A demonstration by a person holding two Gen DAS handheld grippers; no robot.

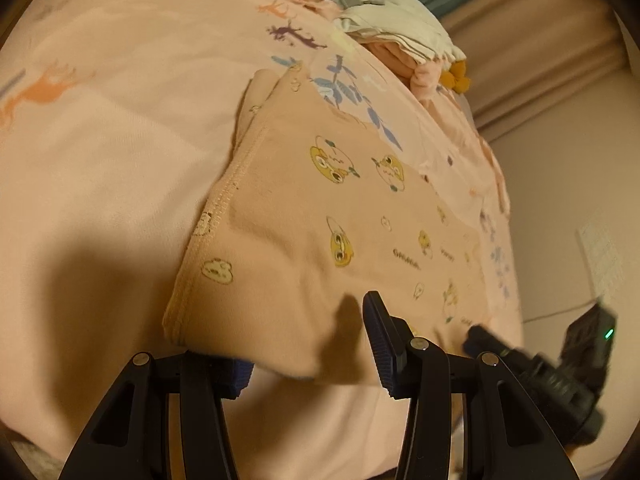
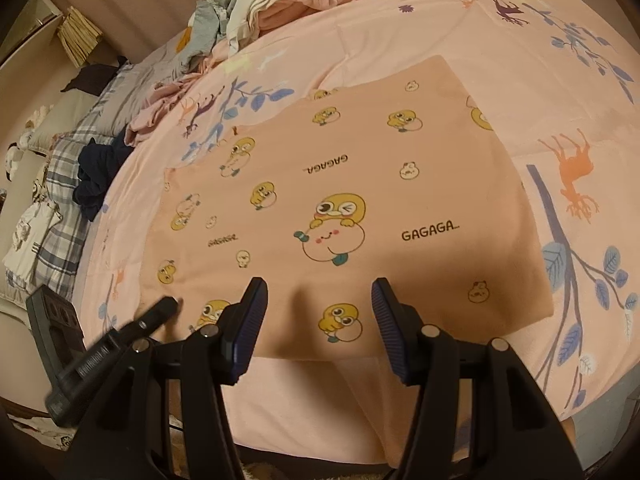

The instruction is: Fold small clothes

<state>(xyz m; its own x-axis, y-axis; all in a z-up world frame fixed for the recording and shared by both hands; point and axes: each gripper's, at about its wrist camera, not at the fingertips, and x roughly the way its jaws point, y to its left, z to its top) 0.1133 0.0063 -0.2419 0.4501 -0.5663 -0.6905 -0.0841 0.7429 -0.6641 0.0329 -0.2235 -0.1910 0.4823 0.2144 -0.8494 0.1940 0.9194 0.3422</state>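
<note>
A folded peach garment (image 2: 360, 184), printed with yellow cartoon figures and "GAGAGA", lies flat on the pink bedsheet (image 2: 520, 40). My right gripper (image 2: 319, 284) hovers open over its near edge, nothing pinched between the fingers. In the left wrist view the same garment (image 1: 304, 216) shows its stitched hem on the left. My left gripper (image 1: 308, 336) is open at the near corner. The cloth's edge drapes over its left finger (image 1: 240, 378), and its right finger (image 1: 380, 340) rests above the fabric. Each gripper appears blurred in the other's view: the right gripper (image 1: 484, 340), the left gripper (image 2: 164, 306).
A heap of unfolded clothes (image 2: 256, 12) sits at the far end of the bed, seen too as the heap (image 1: 400, 28). A dark navy garment (image 2: 96, 176) and plaid bedding (image 2: 68, 208) lie left. The bed's near edge runs just below both grippers.
</note>
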